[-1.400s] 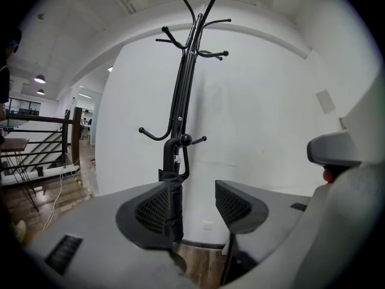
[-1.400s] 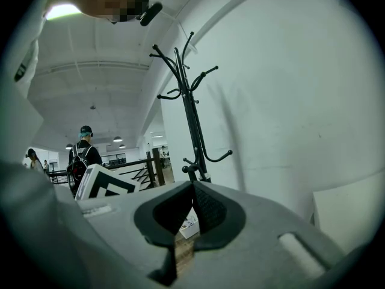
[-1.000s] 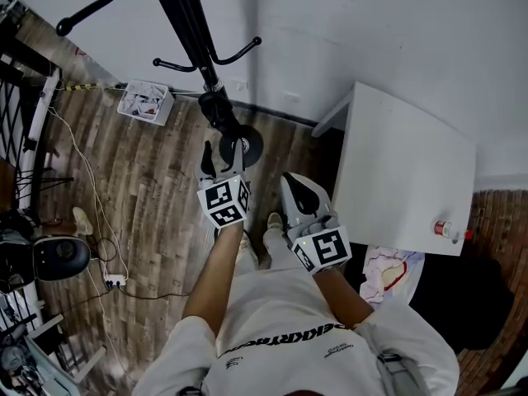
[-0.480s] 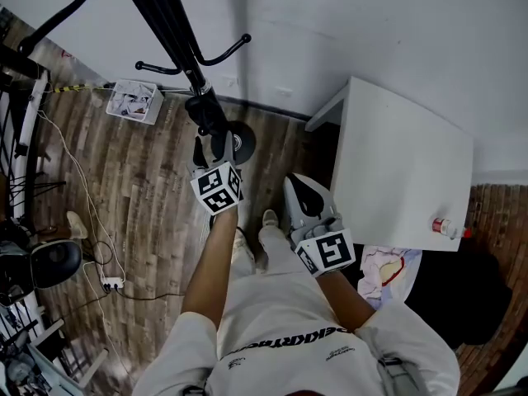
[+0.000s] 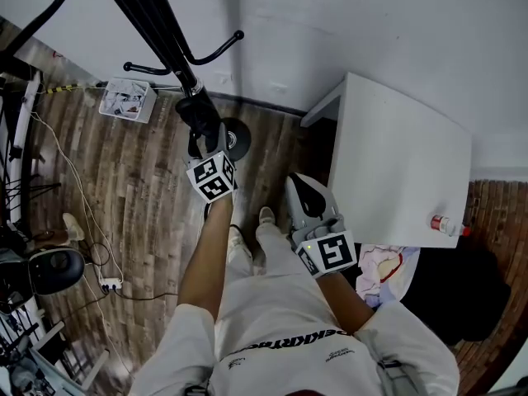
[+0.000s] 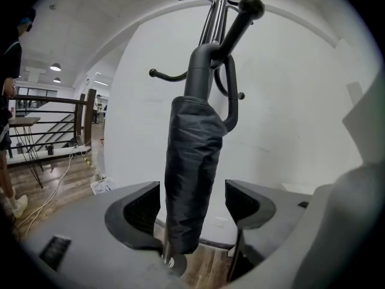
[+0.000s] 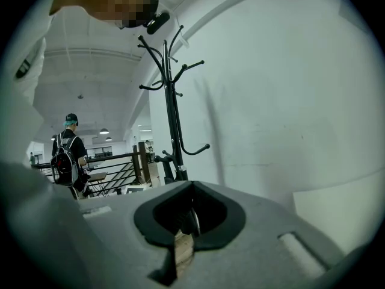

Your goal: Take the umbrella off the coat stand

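Note:
A folded black umbrella hangs by its curved handle from a hook of the black coat stand. In the head view the umbrella hangs beside the stand's pole, above the round base. My left gripper is open, with the umbrella's lower end between its jaws and a gap still showing on the right side. It shows in the head view as well, left gripper. My right gripper is shut and holds nothing, low and to the right of the stand, seen from it as coat stand.
A white table stands against the wall to the right, with a small red-capped bottle near its corner. A white box and cables lie on the wood floor at left, near a black chair. A person with a backpack stands far off by a railing.
My left gripper has moved forward toward the stand, and the umbrella now sits between its jaws. The right gripper has hardly moved.

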A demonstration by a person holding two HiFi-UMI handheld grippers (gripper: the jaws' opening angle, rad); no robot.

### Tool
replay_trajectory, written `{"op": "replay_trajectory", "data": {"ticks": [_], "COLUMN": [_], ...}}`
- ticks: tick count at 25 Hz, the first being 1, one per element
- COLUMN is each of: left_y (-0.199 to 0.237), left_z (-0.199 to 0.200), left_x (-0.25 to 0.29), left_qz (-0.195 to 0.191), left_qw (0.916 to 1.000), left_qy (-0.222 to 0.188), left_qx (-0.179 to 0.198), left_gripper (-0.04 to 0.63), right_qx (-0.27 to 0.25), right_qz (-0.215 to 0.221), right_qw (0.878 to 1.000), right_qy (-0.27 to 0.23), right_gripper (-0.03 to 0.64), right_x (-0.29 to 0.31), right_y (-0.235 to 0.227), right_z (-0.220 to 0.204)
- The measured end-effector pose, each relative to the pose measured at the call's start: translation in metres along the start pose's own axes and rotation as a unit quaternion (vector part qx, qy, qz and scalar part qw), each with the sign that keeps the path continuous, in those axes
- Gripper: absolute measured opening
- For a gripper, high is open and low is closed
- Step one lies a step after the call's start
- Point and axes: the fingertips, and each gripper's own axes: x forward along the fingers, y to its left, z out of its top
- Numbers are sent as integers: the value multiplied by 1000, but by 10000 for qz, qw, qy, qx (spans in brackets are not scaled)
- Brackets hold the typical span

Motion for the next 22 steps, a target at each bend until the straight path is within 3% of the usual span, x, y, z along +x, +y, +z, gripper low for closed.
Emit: {"op": "replay_trajectory", "data": {"ticks": [16,22], "left_y": [4,3], "left_z": [-10,-9], "left_x": [33,33], "left_qz": [329,180], "left_qw": [9994,9994], "left_qy": [-5,175], "left_qx": [125,238], "left_gripper": [324,262], "right_qx": [82,36], "right_qz": [-229,-207], "right_qw": [9997,9997], "right_qy": [90,80], "right_gripper": [-2,-2], "right_x": [-9,-10], "right_y": [-20,-19], "right_z": [-12,-12]}}
